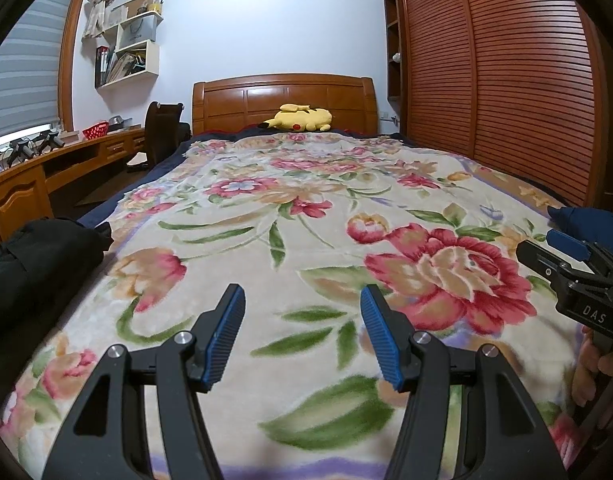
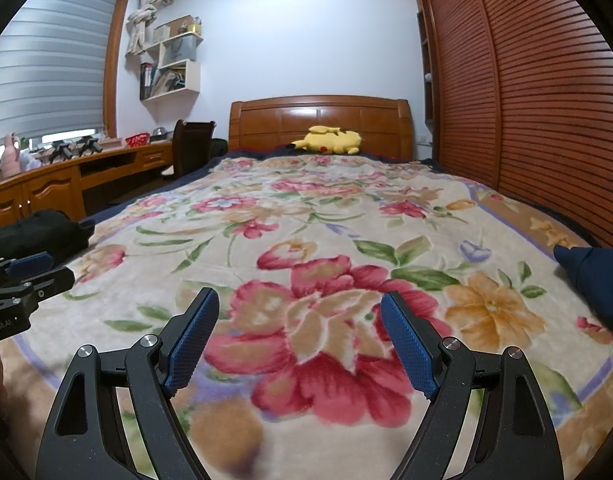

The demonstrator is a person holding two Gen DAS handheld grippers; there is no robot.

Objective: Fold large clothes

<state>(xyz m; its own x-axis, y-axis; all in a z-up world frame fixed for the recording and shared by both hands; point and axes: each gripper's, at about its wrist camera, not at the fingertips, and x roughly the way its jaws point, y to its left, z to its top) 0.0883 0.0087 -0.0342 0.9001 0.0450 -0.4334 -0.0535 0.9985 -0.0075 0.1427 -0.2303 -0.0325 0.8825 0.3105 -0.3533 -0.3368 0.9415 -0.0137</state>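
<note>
Presently logged, positions given relative to the floral blanket: left gripper poised low over near end, jaws spread wide, nothing between blue pads; right gripper likewise over near end, jaws apart and empty, also visible at right edge of left view. Task items: black garment, bundled or folded, at left margin of blanket; dark blue garment at right margin, only a corner showing, so shape not determinable. Neither touched by any pad. Step in hand, by judgement: reaching for next garment, fold not begun. Advice: pick one garment, pinch at two well-separated edge points such as shoulders or hem corners, draw onto open middle of blanket, spread flat before folding; plush pile likely to drag cloth, so lift rather than slide. Surface: thick fleece, cream ground, red and orange flowers, green leaves, mild ripples. Room: yellow plush toy at far end against wooden headboard; louvred wardrobe doors beyond right side; curved wooden desk, chair, wall shelves and blinded window beyond left side
</note>
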